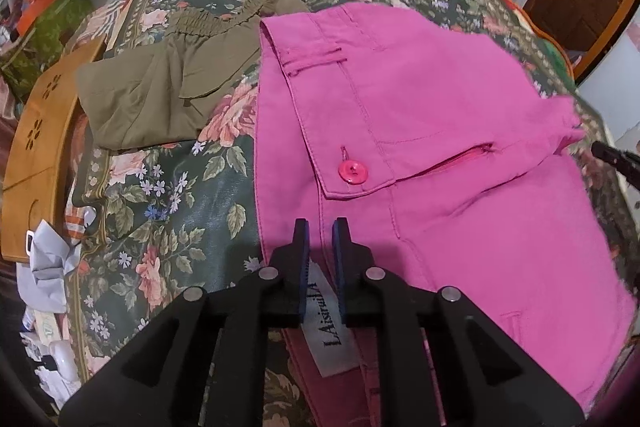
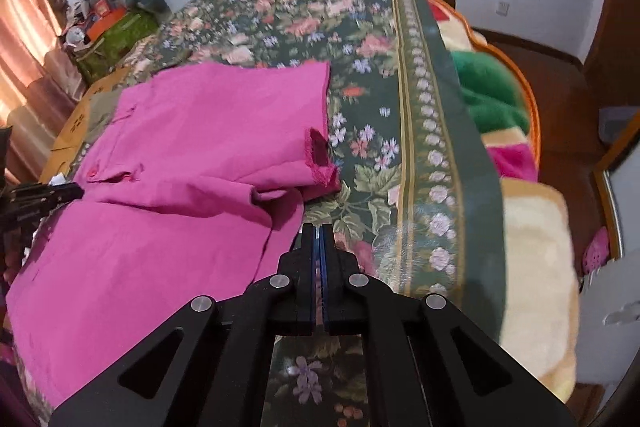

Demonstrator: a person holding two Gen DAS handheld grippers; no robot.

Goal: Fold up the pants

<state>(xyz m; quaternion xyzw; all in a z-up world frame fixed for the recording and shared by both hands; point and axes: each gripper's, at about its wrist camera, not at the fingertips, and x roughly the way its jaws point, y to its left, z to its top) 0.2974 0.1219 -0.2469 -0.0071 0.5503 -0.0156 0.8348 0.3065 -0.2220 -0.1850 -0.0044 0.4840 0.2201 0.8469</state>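
Bright pink cotton pants (image 1: 440, 131) lie spread on the dark floral bedcover (image 1: 168, 195), directly ahead of both grippers. Left gripper (image 1: 320, 227): jaws narrowly parted over the waistband, white label between them, nothing pinched. Right gripper (image 2: 317, 231): jaws closed, empty, at the pants' near edge. Folded olive pants (image 1: 160, 91) ahead-left of the left gripper.

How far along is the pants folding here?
Done: olive pants lie folded; pink pants are doubled over on the bedspread. In hand: nothing, the right claw is shut empty, the left claw hovers over the waistband. Left: a rumpled hem corner, probably one more fold.
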